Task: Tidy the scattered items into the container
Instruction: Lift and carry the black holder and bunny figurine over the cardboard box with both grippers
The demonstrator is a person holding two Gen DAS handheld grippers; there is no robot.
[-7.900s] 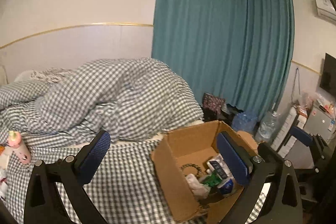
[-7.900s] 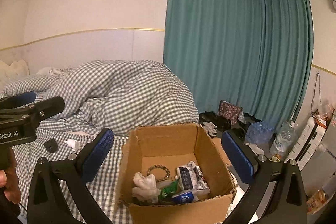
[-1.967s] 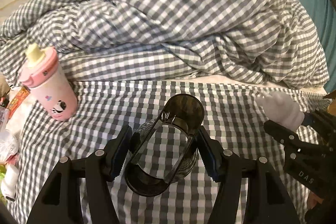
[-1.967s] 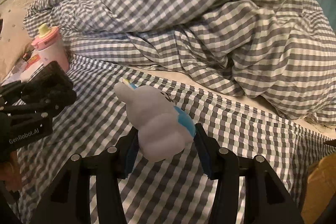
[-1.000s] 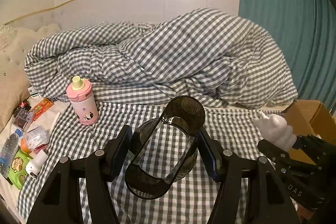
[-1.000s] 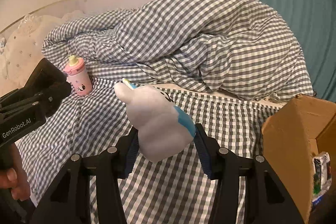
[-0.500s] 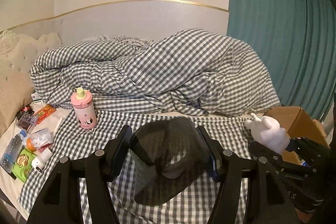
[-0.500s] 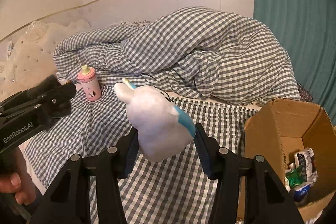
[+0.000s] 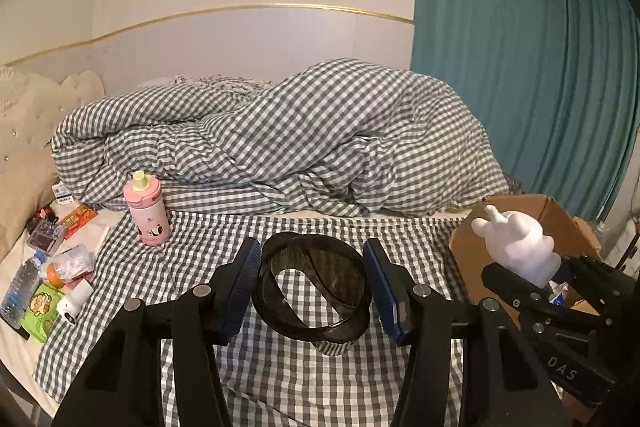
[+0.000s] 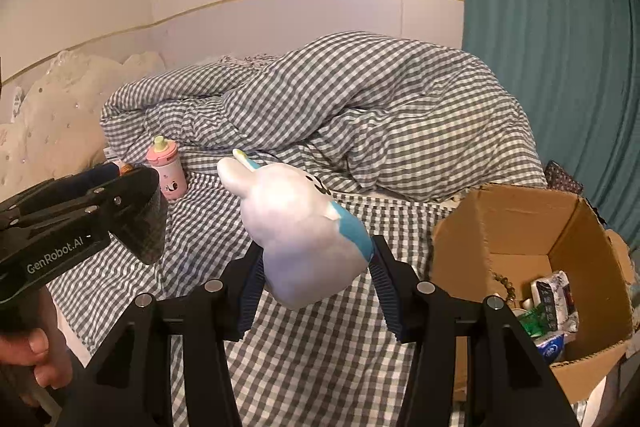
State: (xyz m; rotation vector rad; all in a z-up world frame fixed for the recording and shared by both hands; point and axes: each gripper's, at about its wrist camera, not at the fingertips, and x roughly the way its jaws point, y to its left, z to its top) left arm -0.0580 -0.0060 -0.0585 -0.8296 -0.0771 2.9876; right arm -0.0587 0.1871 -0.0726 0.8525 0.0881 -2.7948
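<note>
Left wrist view: we log our left tongs (image 9: 312,287) with a dark see-through cup (image 9: 311,289) lying tilted between the blue pads, jaws closing on it, the pads at its sides. Below lies the checked bed sheet (image 9: 208,255); a pink bottle (image 9: 146,211) stands upright on it to the left, and snack packets (image 9: 44,303) lie at the far left edge. The cardboard box (image 9: 560,223) sits at the right, partly behind the right tongs (image 9: 536,277).

Right wrist view: our right tongs (image 10: 316,285) are clamped on a white rabbit toy (image 10: 296,231) with a blue band, ears pointing away from us. The box (image 10: 516,223) stands open to the right at the bed's edge, already holding a bead bracelet and packets. The left tongs (image 10: 132,199) show at the left.

Step in hand, as we judge it: carrying cup and toy to the box. Next we need each over the opening, then released; bottle and packets remain
</note>
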